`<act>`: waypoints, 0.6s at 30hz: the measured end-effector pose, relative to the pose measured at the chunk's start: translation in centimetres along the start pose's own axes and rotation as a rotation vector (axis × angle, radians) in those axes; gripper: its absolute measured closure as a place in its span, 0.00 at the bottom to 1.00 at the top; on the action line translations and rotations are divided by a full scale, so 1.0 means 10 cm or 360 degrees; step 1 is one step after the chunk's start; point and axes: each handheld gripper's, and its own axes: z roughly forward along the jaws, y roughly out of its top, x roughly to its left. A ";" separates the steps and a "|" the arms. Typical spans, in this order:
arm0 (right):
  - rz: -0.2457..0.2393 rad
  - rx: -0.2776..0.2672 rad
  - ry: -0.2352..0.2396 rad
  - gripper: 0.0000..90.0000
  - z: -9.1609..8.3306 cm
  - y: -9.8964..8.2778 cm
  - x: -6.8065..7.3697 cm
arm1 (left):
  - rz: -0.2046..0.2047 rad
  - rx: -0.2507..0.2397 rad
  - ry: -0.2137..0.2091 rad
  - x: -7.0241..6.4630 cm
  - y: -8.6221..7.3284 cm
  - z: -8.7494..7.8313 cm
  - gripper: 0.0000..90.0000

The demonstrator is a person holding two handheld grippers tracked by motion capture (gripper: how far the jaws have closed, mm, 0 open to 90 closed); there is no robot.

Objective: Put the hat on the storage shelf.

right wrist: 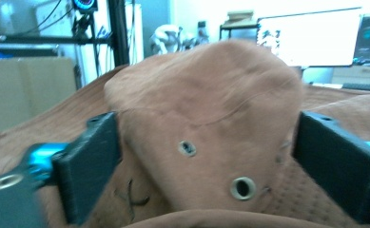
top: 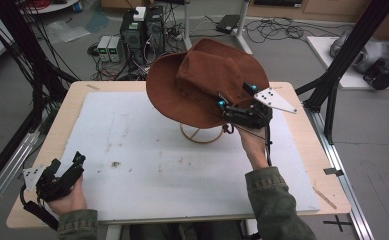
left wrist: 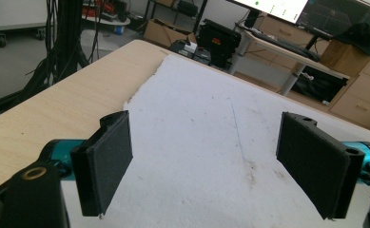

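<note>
White mat (top: 132, 165) bare under spread left claw (left wrist: 211, 166); right claw (right wrist: 206, 171) open astride hat (right wrist: 206, 104) crown.

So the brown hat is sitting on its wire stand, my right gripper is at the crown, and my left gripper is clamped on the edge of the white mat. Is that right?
Not quite. The left gripper is not clamped on anything: in the left gripper view its jaws stand wide open above the white mat. The rest holds: the brown hat sits on its wire stand, with the right gripper at the crown.
</note>
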 end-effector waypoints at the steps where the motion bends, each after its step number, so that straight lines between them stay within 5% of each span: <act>1: 0.0019 -0.0018 -0.0003 0.01 -0.03 0.01 -0.02 | -0.0001 0.0000 0.0001 0.00 0.00 0.00 0.22; 9: 0.0101 -0.0092 -0.0067 0.01 -0.29 0.04 -0.17 | 0.0010 -0.0005 -0.0006 -0.03 0.00 0.00 0.22; 18: 0.0073 -0.0106 -0.0306 0.01 -0.75 -0.02 -0.36 | 0.0101 -0.0049 -0.0005 -0.12 0.01 -0.02 0.21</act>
